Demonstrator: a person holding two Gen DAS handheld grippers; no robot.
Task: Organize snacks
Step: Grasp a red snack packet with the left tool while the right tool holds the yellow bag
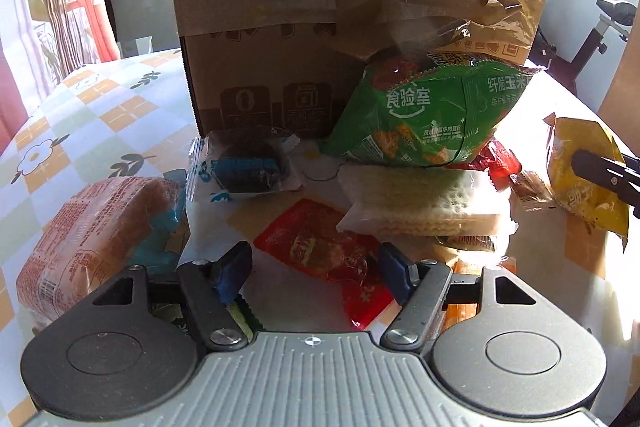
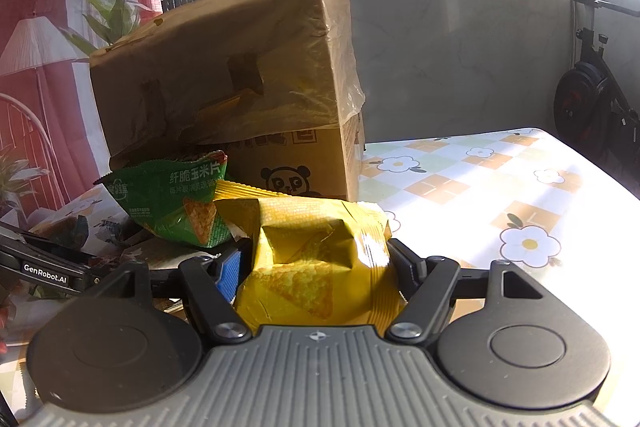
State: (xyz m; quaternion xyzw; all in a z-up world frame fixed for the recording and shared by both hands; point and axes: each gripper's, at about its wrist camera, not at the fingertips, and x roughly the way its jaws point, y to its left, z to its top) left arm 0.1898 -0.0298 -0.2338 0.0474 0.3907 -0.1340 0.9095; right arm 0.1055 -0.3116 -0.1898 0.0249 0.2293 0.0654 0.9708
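Observation:
My left gripper (image 1: 316, 263) hangs open just over a flat red snack packet (image 1: 320, 247) lying on the table; nothing is gripped between its blue pads. Around it lie an orange wrapped loaf pack (image 1: 92, 227), a dark cookie in clear wrap (image 1: 248, 167), a pack of pale crackers (image 1: 428, 207) and a green corn-chip bag (image 1: 420, 115) leaning on the cardboard box (image 1: 260, 27). My right gripper (image 2: 316, 263) is shut on a yellow chip bag (image 2: 304, 227), which fills the gap between its fingers. The same yellow bag (image 1: 584, 187) shows at the right edge of the left wrist view.
The tall box (image 2: 224, 75) has a brown plastic liner draped over its sides. The flower-patterned tablecloth (image 2: 480, 187) stretches to the right of it in bright sun. An exercise bike (image 2: 592, 87) stands beyond the table's far right edge. Small red wrappers (image 1: 500, 163) lie behind the crackers.

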